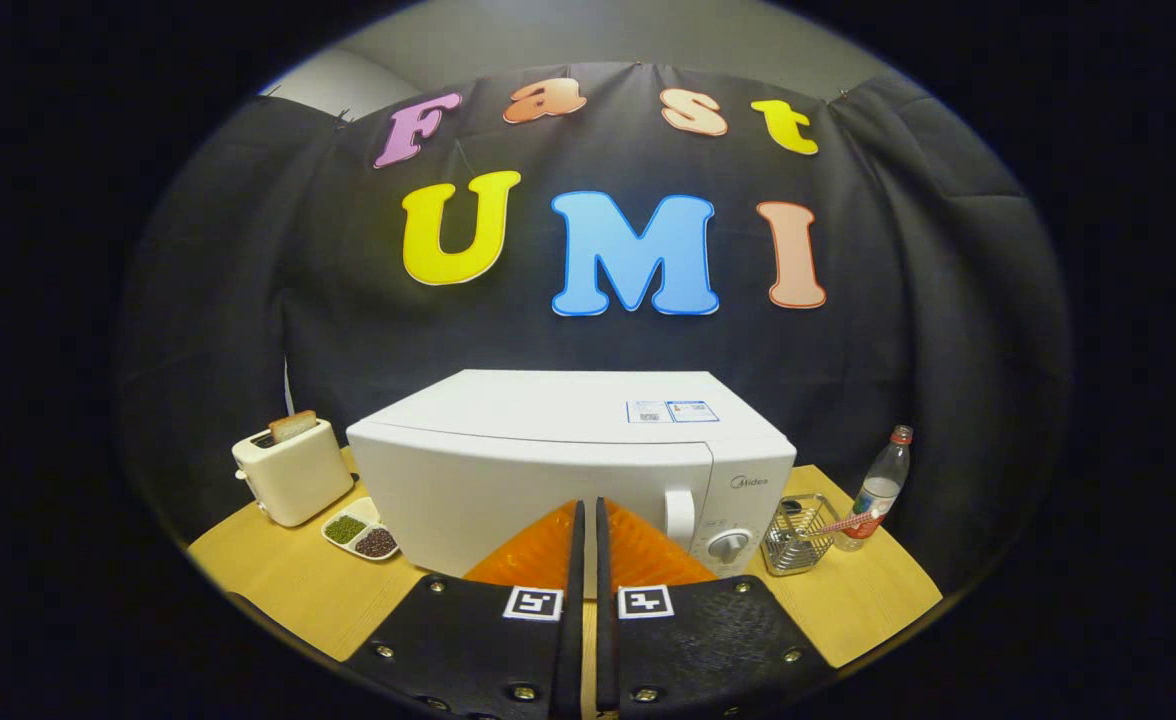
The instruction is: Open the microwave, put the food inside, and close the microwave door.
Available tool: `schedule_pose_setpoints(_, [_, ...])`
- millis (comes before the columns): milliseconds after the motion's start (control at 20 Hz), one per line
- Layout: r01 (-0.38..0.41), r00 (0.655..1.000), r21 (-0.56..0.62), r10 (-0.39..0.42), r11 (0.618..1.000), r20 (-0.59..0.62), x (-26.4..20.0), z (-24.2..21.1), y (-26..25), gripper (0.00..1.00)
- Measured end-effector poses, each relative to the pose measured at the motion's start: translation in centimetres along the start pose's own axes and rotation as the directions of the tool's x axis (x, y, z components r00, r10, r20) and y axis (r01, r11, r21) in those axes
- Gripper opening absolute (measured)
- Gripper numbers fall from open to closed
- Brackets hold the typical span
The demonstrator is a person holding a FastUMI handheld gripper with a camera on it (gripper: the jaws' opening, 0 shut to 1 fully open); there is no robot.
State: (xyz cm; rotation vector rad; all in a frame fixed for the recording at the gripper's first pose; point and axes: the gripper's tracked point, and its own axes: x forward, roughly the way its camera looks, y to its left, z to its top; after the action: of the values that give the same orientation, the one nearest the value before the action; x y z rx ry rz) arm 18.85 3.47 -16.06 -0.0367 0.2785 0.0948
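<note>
Item: gripper [588, 510], held level and aimed straight at 12 o'clock toward the front of the microwave [568, 465]. Fingers lay pressed together with only a thin slit between them, holding nothing; the tips stood in front of the microwave's door [508, 500], contact not determinable.

Item: white microwave, door closed, standing on the wooden table [278, 580] directly ahead of the fingers. Handle [680, 515] and round dial [730, 545] at 1 o'clock of the fingertips. Brand "Midea" readable above the dial; sticker [673, 411] on top, text too small to read.

Item: dish [361, 533] of two compartments, green and dark food, at 9 o'clock, just beside the microwave.

Item: toaster [291, 470] with bread slice [292, 427], at 10 o'clock.

Item: wire basket [798, 535] and plastic bottle [878, 490], at 3 o'clock.
</note>
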Motion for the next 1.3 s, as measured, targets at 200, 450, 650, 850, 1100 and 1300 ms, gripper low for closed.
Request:
schedule_pose_setpoints(200, [0.009, 0.999, 0.008, -0.010, 1.000, 0.035, -3.9, 1.2, -0.5, 0.06])
schedule_pose_setpoints(450, [-0.003, 0.998, 0.039, 0.000, 0.999, 0.063, -9.0, 1.5, -0.2, 0.06])
schedule_pose_setpoints(650, [-0.018, 0.996, 0.024, 0.016, 1.000, 0.086, -13.0, 1.3, 0.6, 0.06])
schedule_pose_setpoints(850, [0.011, 0.994, 0.022, -0.014, 1.000, 0.111, -16.0, 1.3, 0.4, 0.08])
schedule_pose_setpoints(1100, [0.008, 0.988, 0.060, -0.017, 0.998, 0.151, -18.3, 1.9, 1.0, 0.66])
schedule_pose_setpoints(1300, [0.022, 0.986, 0.048, -0.029, 0.999, 0.164, -18.7, 2.3, 1.2, 0.97])
